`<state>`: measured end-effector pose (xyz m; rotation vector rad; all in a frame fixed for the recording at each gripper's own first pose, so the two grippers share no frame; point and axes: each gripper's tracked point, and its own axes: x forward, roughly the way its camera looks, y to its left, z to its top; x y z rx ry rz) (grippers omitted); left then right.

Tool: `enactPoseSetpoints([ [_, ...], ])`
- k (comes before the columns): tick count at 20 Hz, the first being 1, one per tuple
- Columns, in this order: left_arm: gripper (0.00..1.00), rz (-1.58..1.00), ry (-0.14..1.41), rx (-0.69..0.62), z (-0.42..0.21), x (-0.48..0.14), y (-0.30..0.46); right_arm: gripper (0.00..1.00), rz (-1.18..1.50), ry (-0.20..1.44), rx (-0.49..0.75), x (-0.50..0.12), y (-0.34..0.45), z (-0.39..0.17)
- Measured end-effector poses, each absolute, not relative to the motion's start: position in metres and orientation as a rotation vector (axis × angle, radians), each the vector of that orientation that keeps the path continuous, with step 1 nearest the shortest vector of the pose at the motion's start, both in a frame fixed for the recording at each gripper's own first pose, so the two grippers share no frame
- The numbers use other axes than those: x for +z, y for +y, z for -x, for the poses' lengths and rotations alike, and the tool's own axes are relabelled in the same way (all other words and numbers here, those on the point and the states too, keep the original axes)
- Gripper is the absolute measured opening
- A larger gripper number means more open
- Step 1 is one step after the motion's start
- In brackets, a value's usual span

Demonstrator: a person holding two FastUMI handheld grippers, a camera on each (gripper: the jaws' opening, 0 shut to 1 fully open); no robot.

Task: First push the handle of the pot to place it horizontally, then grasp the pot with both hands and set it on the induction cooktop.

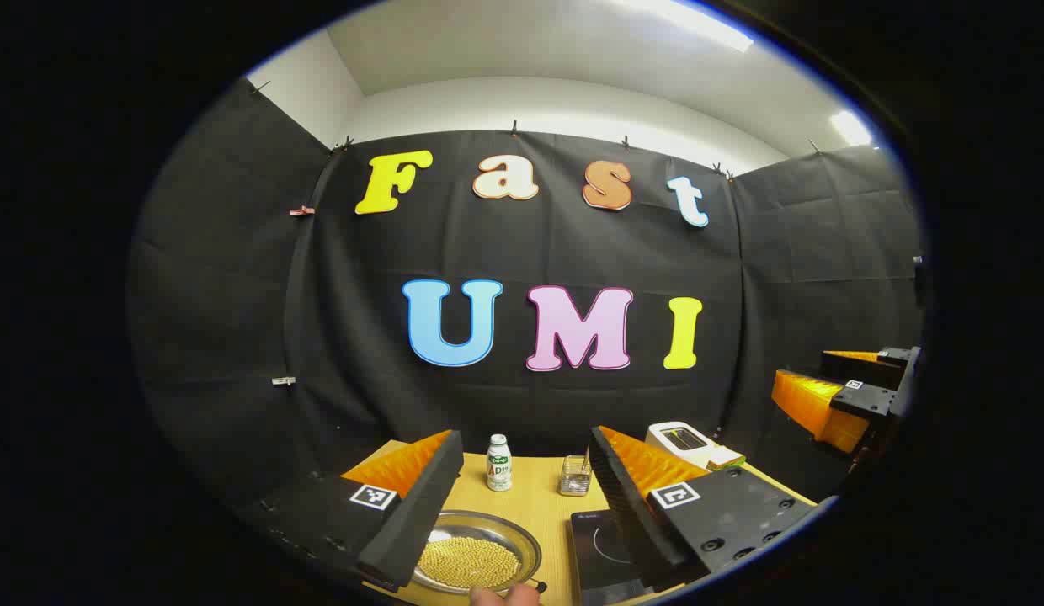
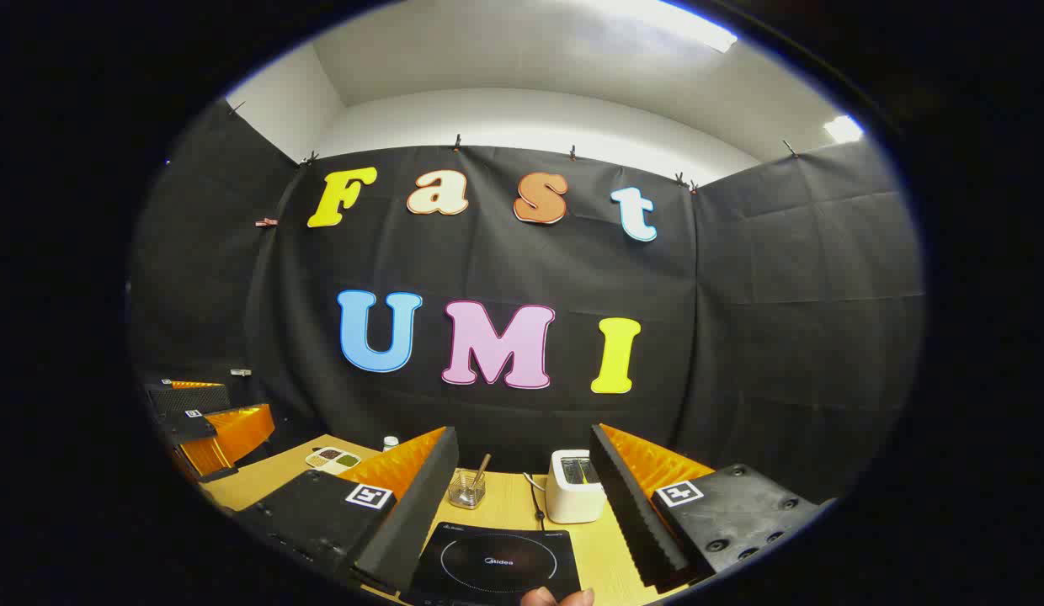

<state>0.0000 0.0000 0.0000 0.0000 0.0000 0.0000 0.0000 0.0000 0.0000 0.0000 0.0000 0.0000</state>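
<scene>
In the left gripper view the left gripper (image 1: 522, 497) stands spread wide with nothing between its fingers; below it the pot (image 1: 476, 554), a shallow silvery pan, sits on the wooden table (image 1: 535, 492), its base covered with yellow grains and its handle hard to make out. The induction cooktop (image 1: 602, 547) lies just beside it. The right gripper (image 2: 522, 497), equally wide and empty, hangs above the induction cooktop (image 2: 492, 562). A glass cup (image 2: 466, 488) holds a stick, and a divided dish (image 2: 333, 459) carries small portions.
</scene>
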Motion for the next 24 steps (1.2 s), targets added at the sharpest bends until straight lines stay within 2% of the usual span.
enactPoseSetpoints([
  [20, 0.93, 0.001, 0.001, -0.03, 0.01, 0.0, 0.0, 0.97, 0.023, -0.009, -0.012, 0.005, -0.006, 0.009],
  [24, 0.08, -0.053, -0.028, -0.016, 0.021, 0.01, 0.012, 0.97, 0.036, -0.016, -0.024, 0.007, -0.012, 0.009],
])
